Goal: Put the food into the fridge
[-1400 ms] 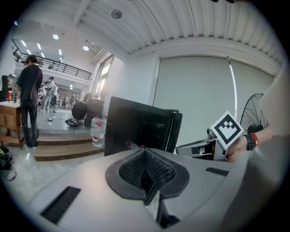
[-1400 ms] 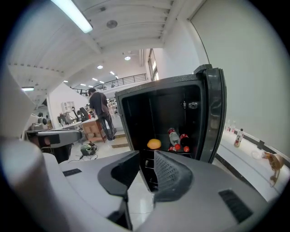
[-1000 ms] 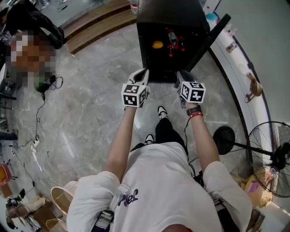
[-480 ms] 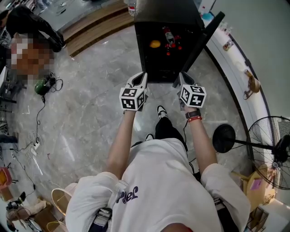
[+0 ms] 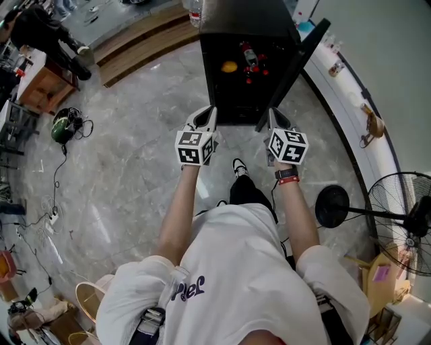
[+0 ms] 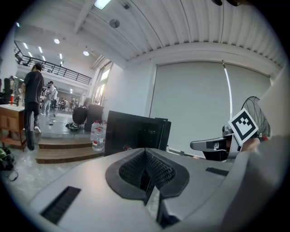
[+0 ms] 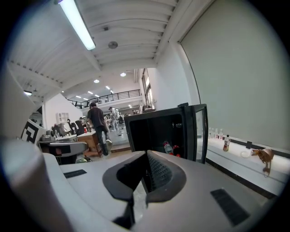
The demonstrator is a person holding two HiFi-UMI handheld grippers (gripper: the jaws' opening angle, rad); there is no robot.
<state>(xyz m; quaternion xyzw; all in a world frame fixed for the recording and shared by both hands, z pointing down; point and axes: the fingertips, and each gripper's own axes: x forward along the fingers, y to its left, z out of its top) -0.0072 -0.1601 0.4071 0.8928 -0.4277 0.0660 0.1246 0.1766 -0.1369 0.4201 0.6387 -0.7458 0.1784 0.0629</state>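
A black fridge point(image 5: 246, 20) stands open ahead of me, its door point(image 5: 296, 64) swung out to the right. Inside it lie an orange fruit point(image 5: 229, 67), a bottle point(image 5: 252, 55) and some red items point(image 5: 260, 70). My left gripper point(image 5: 209, 114) is held in the air just short of the fridge's open front, shut and empty point(image 6: 146, 170). My right gripper point(image 5: 276, 116) hovers beside the door's lower edge, its jaws closing down to shut with nothing between them point(image 7: 146, 174). The bottle point(image 7: 168, 147) shows in the right gripper view too.
A standing fan point(image 5: 404, 229) and its round base point(image 5: 332, 206) are at the right. A white ledge point(image 5: 350, 81) with small bottles runs along the right wall. Wooden steps point(image 5: 141, 37) lie left of the fridge, with water bottles point(image 6: 96, 134) on them. A person point(image 5: 47, 34) walks at far left.
Both grippers have drawn back a little from the fridge front. The person at the far left has walked further away.
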